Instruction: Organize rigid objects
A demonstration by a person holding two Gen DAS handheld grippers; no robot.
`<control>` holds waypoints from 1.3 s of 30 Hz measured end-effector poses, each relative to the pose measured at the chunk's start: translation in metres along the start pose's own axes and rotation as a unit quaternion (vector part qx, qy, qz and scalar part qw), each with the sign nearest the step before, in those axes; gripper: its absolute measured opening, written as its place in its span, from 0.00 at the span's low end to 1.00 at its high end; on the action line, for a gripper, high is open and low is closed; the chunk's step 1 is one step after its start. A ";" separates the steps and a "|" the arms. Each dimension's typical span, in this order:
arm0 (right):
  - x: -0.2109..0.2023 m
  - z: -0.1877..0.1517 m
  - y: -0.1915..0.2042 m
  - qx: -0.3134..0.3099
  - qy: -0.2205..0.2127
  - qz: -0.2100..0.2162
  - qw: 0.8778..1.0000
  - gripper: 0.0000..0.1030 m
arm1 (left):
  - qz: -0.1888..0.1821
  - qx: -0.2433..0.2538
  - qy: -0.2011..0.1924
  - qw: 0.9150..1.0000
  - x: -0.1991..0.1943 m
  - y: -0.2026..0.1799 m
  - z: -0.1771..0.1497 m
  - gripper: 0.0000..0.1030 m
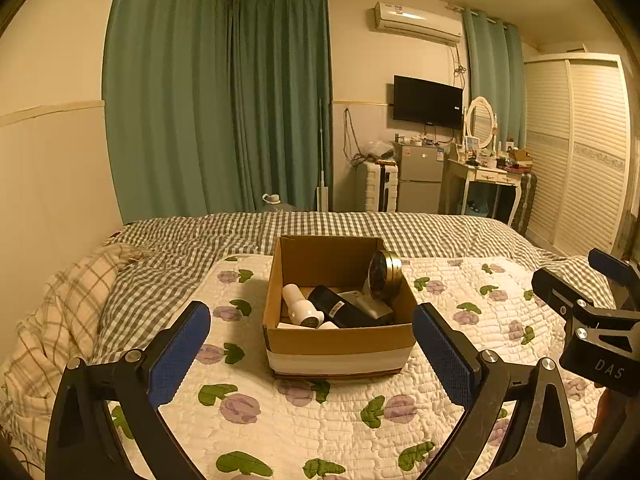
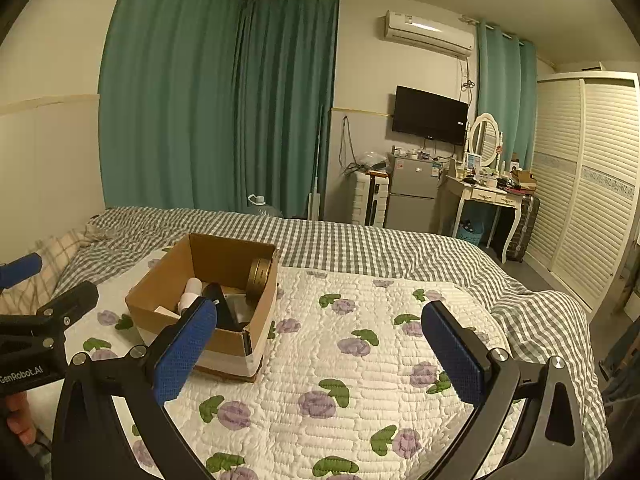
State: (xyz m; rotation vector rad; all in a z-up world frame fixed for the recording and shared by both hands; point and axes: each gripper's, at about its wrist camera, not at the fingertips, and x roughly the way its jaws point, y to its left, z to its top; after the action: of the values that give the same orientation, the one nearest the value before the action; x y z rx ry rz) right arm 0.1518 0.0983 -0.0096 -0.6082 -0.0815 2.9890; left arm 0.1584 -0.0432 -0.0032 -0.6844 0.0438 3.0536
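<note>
A cardboard box [image 1: 340, 342] stands on the floral quilt. It holds a round brass tin [image 1: 386, 274] leaning on its right wall, a white bottle [image 1: 300, 306], a black flat object [image 1: 340, 308] and a white item [image 1: 374, 306]. My left gripper [image 1: 312, 354] is open and empty, its pads either side of the box's near wall, held short of it. My right gripper [image 2: 320, 354] is open and empty over the quilt, right of the box [image 2: 224, 340]. The tin [image 2: 260, 278] and white bottle [image 2: 191, 294] show there too.
The floral quilt [image 1: 320, 420] lies on a green checked bed sheet [image 1: 440, 232]. A plaid pillow [image 1: 60, 312] is at the left. The right gripper's body [image 1: 592, 320] shows at the right edge. Fridge, dressing table and wardrobe stand beyond the bed.
</note>
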 end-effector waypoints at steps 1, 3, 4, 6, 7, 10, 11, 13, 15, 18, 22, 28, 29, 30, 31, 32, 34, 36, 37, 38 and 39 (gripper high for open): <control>0.000 0.000 0.000 0.000 0.000 0.001 1.000 1.00 | 0.000 -0.003 0.001 1.000 0.000 0.001 0.000 1.00; 0.000 0.000 0.002 -0.001 0.001 0.002 1.000 1.00 | -0.001 -0.005 0.004 1.000 0.002 0.002 -0.001 1.00; 0.001 0.000 0.003 -0.001 0.002 0.002 1.000 1.00 | -0.001 -0.005 0.005 1.000 0.002 0.002 -0.001 1.00; 0.001 -0.001 0.004 -0.003 0.002 0.003 1.000 1.00 | 0.001 -0.006 0.006 1.000 0.003 0.003 -0.002 1.00; 0.001 -0.001 0.005 -0.004 0.002 0.002 1.000 1.00 | 0.001 -0.006 0.007 1.000 0.003 0.003 -0.002 1.00; 0.002 -0.001 0.005 -0.004 0.002 0.003 1.000 1.00 | 0.001 -0.005 0.007 1.000 0.003 0.003 -0.002 1.00; 0.002 -0.001 0.005 -0.003 0.002 0.003 1.000 1.00 | 0.002 -0.005 0.006 1.000 0.003 0.003 -0.002 1.00; 0.003 -0.001 0.006 -0.002 0.003 0.003 1.000 1.00 | 0.002 -0.004 0.003 1.000 0.003 0.003 -0.002 1.00; 0.003 -0.001 0.005 -0.002 0.003 0.004 1.000 1.00 | 0.004 -0.002 0.001 1.000 0.003 0.002 -0.001 1.00; 0.003 -0.001 0.005 0.000 0.003 0.005 1.000 1.00 | 0.005 0.001 0.001 1.000 0.003 0.001 -0.001 1.00; 0.004 -0.001 0.006 0.000 0.003 0.004 1.000 1.00 | 0.006 0.005 0.003 1.000 0.004 -0.001 -0.001 1.00; 0.005 -0.001 0.007 0.000 0.006 0.005 1.000 1.00 | 0.005 0.008 0.001 1.000 0.003 -0.002 -0.001 1.00; 0.005 -0.001 0.007 -0.001 0.006 0.004 1.000 1.00 | 0.006 0.010 0.000 1.000 0.003 -0.003 -0.001 1.00; 0.006 -0.001 0.008 -0.001 0.007 0.004 1.000 1.00 | 0.007 0.011 -0.001 1.000 0.003 -0.003 -0.001 1.00; 0.006 -0.001 0.008 -0.001 0.007 0.005 1.000 1.00 | 0.007 0.011 -0.001 1.000 0.003 -0.003 0.000 1.00; 0.006 -0.001 0.008 -0.001 0.007 0.005 1.000 1.00 | 0.006 0.010 0.000 1.000 0.004 -0.003 0.000 1.00; 0.006 -0.001 0.008 -0.002 0.007 0.004 1.000 1.00 | 0.003 0.008 0.002 1.000 0.004 -0.003 0.000 1.00; 0.007 -0.001 0.009 -0.002 0.008 0.004 1.000 1.00 | 0.001 0.005 0.005 1.000 0.005 -0.002 0.000 1.00; 0.007 -0.001 0.009 -0.002 0.008 0.004 1.000 1.00 | 0.001 0.006 0.005 1.000 0.005 -0.003 0.000 1.00; 0.007 -0.001 0.009 -0.001 0.007 0.004 1.000 1.00 | 0.000 0.007 0.007 1.000 0.005 -0.003 0.000 1.00; 0.007 -0.001 0.009 -0.001 0.007 0.004 1.000 1.00 | 0.000 0.009 0.008 1.000 0.005 -0.004 -0.001 1.00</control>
State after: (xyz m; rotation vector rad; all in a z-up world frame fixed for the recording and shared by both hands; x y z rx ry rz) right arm 0.1448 0.0902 -0.0134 -0.6323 -0.0801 2.9925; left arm 0.1544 -0.0392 -0.0058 -0.7064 0.0719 3.0440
